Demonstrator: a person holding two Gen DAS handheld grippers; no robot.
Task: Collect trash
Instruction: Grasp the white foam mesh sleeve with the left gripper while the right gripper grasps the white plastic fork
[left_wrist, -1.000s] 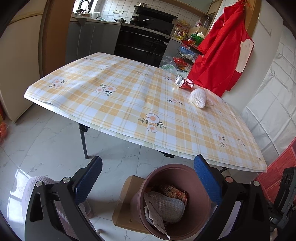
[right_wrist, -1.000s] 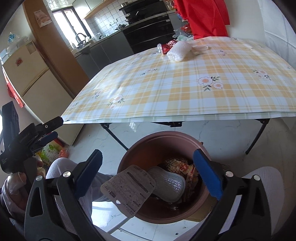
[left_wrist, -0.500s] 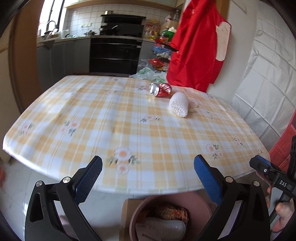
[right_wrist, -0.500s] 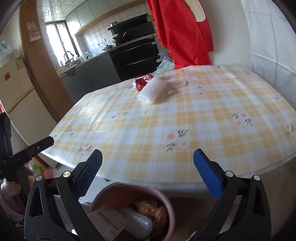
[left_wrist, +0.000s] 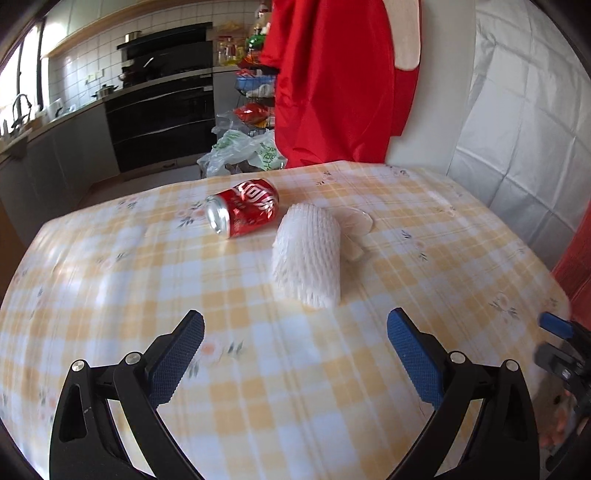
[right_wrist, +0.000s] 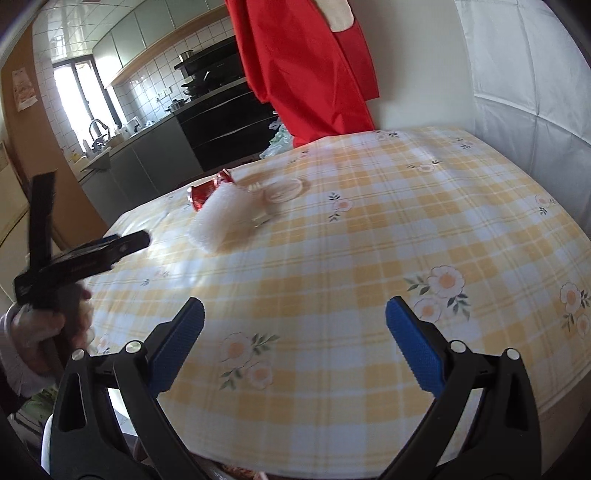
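Observation:
A crushed red soda can (left_wrist: 245, 211) lies on its side on the yellow checked tablecloth (left_wrist: 184, 288). A white foam net sleeve (left_wrist: 308, 254) lies just right of it, with a clear plastic lid (left_wrist: 357, 221) behind. My left gripper (left_wrist: 295, 350) is open and empty, hovering above the table just short of the foam sleeve. My right gripper (right_wrist: 295, 343) is open and empty over the table's near part; the foam sleeve (right_wrist: 223, 221), the can (right_wrist: 208, 189) and the lid (right_wrist: 284, 189) lie far ahead to the left.
A red garment (left_wrist: 332, 81) hangs on the wall behind the table. A plastic bag (left_wrist: 240, 151) and a rack stand beyond the far edge, with kitchen counters and an oven (left_wrist: 159, 118) behind. The left gripper shows in the right wrist view (right_wrist: 85, 258).
Both grippers rose from over the brown trash bin on the floor and moved forward over the table toward the can and foam sleeve. The bin has left both views.

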